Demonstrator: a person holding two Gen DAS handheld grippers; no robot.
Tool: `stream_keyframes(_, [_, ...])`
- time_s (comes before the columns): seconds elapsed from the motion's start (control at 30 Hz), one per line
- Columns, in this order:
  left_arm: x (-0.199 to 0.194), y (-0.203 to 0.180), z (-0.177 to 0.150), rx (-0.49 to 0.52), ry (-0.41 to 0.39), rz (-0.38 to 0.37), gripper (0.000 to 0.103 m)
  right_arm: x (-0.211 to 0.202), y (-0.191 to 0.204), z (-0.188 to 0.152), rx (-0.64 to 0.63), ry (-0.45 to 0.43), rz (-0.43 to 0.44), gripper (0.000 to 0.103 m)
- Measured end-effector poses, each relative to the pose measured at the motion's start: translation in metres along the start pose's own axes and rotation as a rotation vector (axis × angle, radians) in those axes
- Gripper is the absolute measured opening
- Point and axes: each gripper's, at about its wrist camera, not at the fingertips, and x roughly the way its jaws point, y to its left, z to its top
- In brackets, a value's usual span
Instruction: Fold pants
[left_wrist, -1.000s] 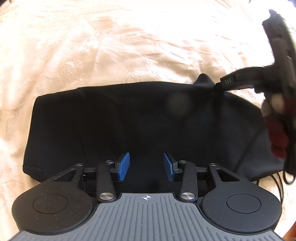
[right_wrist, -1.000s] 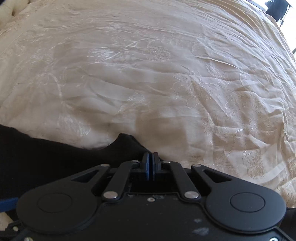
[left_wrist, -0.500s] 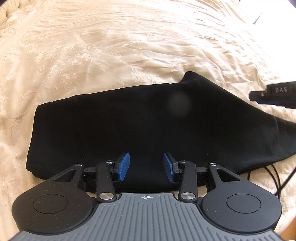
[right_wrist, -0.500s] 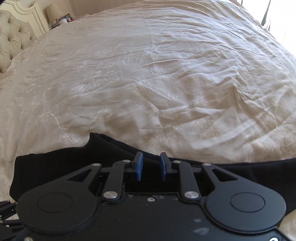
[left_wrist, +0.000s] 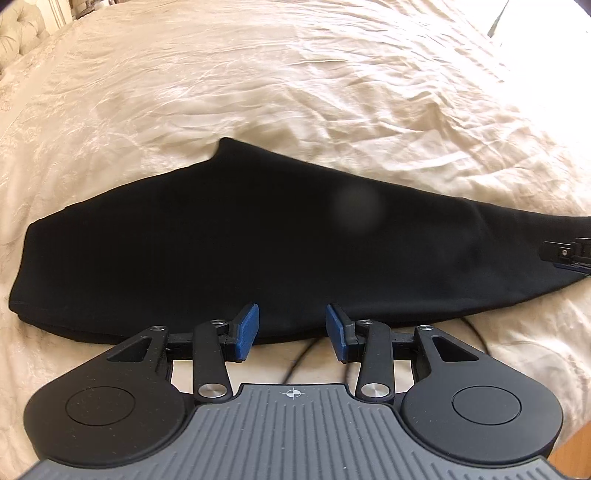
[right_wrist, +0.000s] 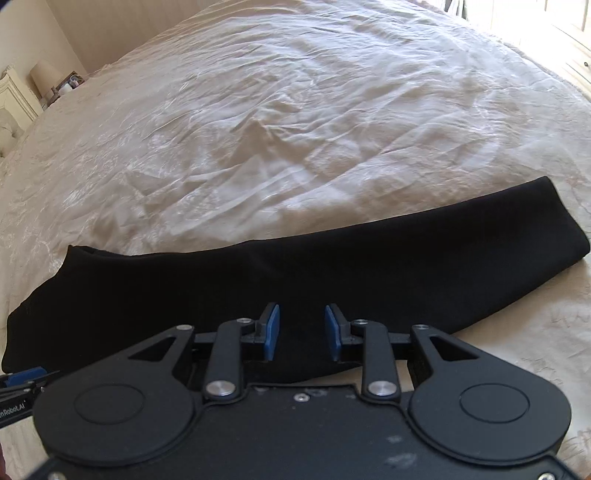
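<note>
Black pants (left_wrist: 258, 251) flat on cream bedspread (left_wrist: 295, 92), left gripper (left_wrist: 291, 328) and right gripper (right_wrist: 301, 330) both agape.

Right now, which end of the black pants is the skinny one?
The skinny end of the black pants lies far right in the right wrist view. The other end is much wider, at the left in the left wrist view.

both wrist views low, near, sharing black pants (left_wrist: 280, 251)
</note>
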Motion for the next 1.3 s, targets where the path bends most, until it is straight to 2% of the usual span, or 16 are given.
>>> stream_keyframes(0.27, [0.017, -0.143, 0.024, 0.156, -0.026, -0.056, 0.039, -0.030, -0.128, 0.017, 0.086, -0.071, -0.032, 0.035])
stream_keyframes(0.4, [0.030, -0.201, 0.036, 0.236, -0.032, -0.075, 0.039, -0.035, -0.181, 0.025, 0.156, -0.078, -0.058, 0.038])
stream_keyframes(0.5, [0.040, -0.228, 0.045, 0.271, -0.025, -0.072, 0.039, -0.028, -0.209, 0.026, 0.201, -0.055, -0.047, 0.039])
stream_keyframes(0.63, [0.057, -0.243, 0.052, 0.268, 0.021, -0.048, 0.039, -0.015, -0.231, 0.029, 0.232, -0.022, -0.018, 0.040])
stream_keyframes(0.77, [0.076, -0.242, 0.056, 0.236, 0.089, -0.019, 0.039, -0.008, -0.246, 0.032, 0.253, -0.026, -0.032, 0.040])
stream_keyframes(0.9, [0.093, -0.237, 0.055, 0.216, 0.156, 0.017, 0.039, 0.007, -0.262, 0.035, 0.250, 0.039, 0.032, 0.042])
stream_keyframes(1.07, [0.099, -0.234, 0.057, 0.208, 0.180, 0.024, 0.040, 0.019, -0.277, 0.036, 0.266, 0.086, 0.102, 0.049])
stream_keyframes(1.23, [0.102, -0.236, 0.059, 0.206, 0.195, 0.037, 0.040, 0.019, -0.293, 0.024, 0.424, 0.106, 0.174, 0.048])
stream_keyframes(1.3, [0.103, -0.238, 0.059, 0.216, 0.198, 0.042, 0.040, 0.023, -0.292, 0.020, 0.445, 0.103, 0.188, 0.049])
